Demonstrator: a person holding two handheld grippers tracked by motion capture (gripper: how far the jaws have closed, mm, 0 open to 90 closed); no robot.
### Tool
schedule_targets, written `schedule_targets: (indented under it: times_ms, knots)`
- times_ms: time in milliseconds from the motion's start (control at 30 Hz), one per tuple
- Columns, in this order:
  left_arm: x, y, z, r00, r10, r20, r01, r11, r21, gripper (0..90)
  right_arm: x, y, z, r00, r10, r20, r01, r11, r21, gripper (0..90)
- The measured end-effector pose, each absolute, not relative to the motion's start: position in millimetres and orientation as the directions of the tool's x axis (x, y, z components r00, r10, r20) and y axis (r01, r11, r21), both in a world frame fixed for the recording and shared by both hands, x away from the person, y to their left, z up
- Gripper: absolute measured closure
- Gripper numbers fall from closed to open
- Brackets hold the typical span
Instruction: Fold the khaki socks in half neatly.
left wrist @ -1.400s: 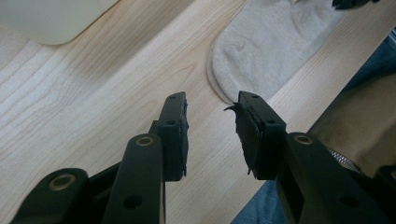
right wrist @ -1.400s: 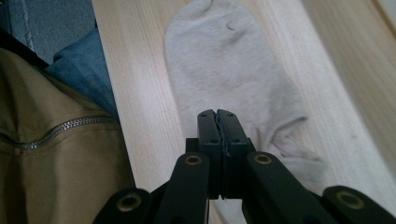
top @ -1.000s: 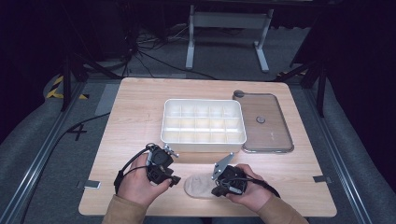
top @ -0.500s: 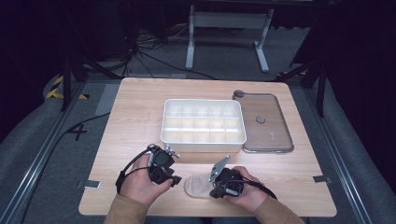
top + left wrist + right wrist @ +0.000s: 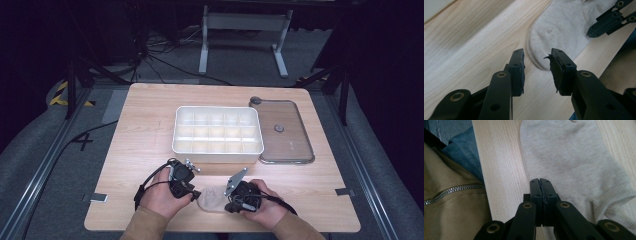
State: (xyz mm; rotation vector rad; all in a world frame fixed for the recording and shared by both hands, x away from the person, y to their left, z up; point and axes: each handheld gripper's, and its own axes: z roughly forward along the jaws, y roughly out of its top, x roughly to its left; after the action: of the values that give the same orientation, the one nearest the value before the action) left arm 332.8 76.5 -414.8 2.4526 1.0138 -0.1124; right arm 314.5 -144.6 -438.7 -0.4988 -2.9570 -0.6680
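Sock [image 5: 211, 198] between gaping left claw [image 5: 537, 67] and pinched-together right claw [image 5: 540, 181], tray [image 5: 218, 151] beyond.

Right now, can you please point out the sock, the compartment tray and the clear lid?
sock [image 5: 564, 152], right gripper view, on the middle of its flat grey fabric.
compartment tray [image 5: 218, 156], high view, on its white near wall.
clear lid [image 5: 292, 142], high view, on its transparent panel, nearer than the knob.

sock [image 5: 212, 197]: pale beige | tray [image 5: 218, 150]: cream white | table [image 5: 150, 115]: light wood grain
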Motion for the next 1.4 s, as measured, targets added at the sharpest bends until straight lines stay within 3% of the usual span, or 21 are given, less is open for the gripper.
schedule_targets:
  times_ms: [400,1000,1233,1400]
  knots:
    - [337,65,-432,0.691,0.661,-0.293,0.72,-0.593,0.36,68.9,313,-146,-440,-0.942,0.308,0.135,0.336,0.843,0.421,89.8]
    - [335,55,-439,0.697,0.675,-0.242,0.714,-0.621,0.323,70.0,314,-148,-441,-0.939,0.312,0.143,0.344,0.837,0.425,89.7]
    - [332,51,-439,0.7,0.675,-0.236,0.711,-0.625,0.322,82.4,313,-148,-440,-0.941,0.305,0.145,0.337,0.84,0.424,89.8]
    - [331,50,-437,0.7,0.673,-0.238,0.711,-0.625,0.324,85.0,313,-148,-440,-0.942,0.304,0.144,0.336,0.84,0.426,89.9]
